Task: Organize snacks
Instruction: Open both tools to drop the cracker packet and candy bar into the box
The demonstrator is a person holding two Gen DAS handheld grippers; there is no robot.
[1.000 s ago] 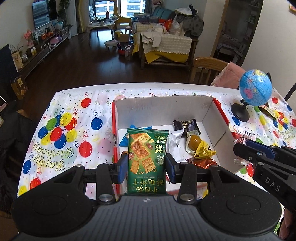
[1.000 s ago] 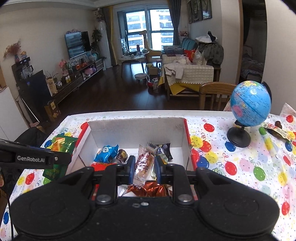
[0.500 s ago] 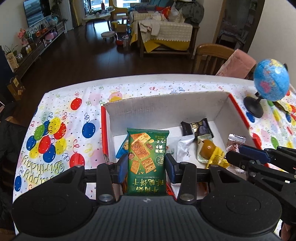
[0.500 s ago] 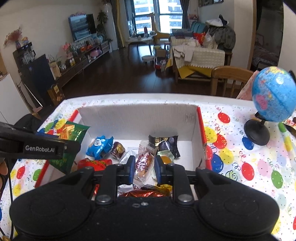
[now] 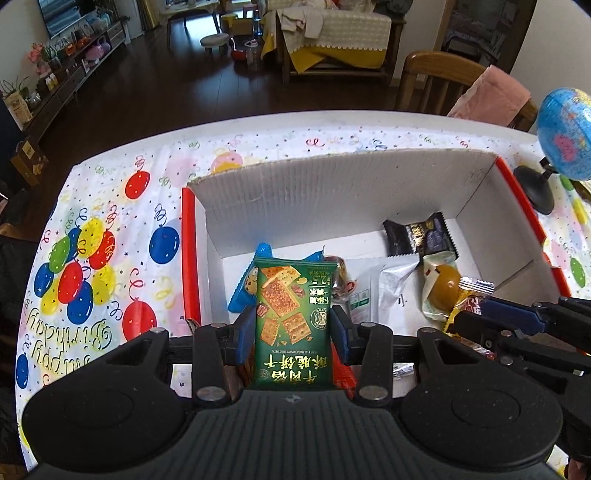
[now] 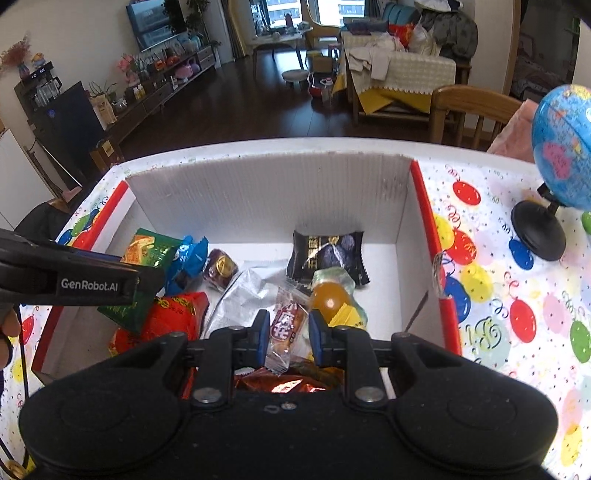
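My view past the table: a lived-in sitting room in daylight.

Beyond the table I see a dark wooden floor (image 6: pixel 236 110) running to bright windows (image 6: pixel 280 11) at the far end. On the far left a television (image 6: pixel 155 22) hangs on a pale wall above a long low cabinet (image 6: pixel 162 85) crowded with flowers and small ornaments. A small table (image 6: pixel 280 42) stands near the windows, a round stool (image 6: pixel 294 75) on the floor in front of it. A sofa (image 6: pixel 402 70) with a cream and yellow cover, piled with clothes, sits centre-right. A wooden chair (image 6: pixel 469 110) stands at the table's far edge, a pink cloth (image 5: pixel 495 92) draped beside it.
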